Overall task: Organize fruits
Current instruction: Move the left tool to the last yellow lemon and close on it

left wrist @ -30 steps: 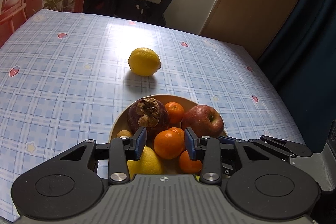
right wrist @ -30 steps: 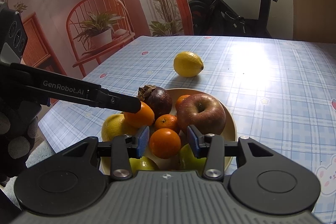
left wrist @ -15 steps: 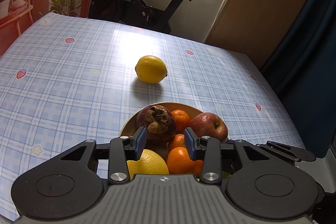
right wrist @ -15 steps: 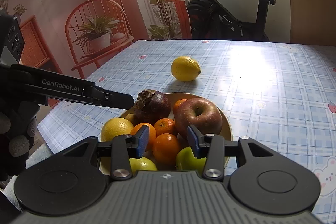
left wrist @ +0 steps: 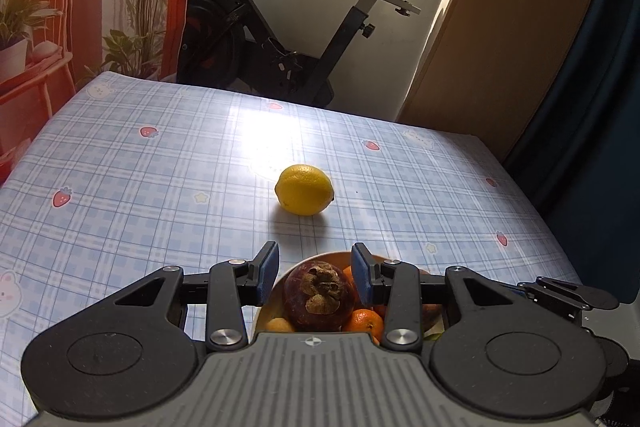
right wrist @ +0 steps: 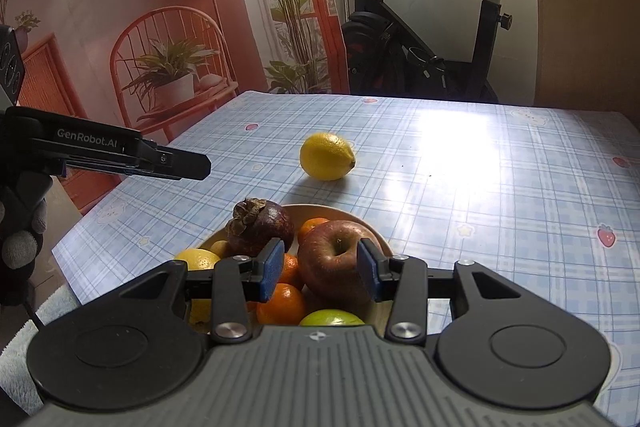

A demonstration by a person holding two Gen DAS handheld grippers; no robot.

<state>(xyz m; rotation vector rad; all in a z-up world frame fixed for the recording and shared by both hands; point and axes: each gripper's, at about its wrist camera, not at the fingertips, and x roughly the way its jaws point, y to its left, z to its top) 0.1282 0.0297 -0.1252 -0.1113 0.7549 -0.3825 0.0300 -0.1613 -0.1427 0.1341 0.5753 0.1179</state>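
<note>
1. Mostly, the fruit sits heaped in the bowl [right wrist: 372,227] on the checked bench [right wrist: 500,195]: apple [right wrist: 332,263], mangosteen [right wrist: 260,227], oranges.
2. One lemon [right wrist: 327,155] lies alone beyond the bowl, seemingly left to gather.
3. Left gripper [left wrist: 316,269] and right gripper [right wrist: 320,267] both hover above the bowl, jaws apart, empty.
4. "GenRobot.AI" reads on the left gripper's side.
</note>
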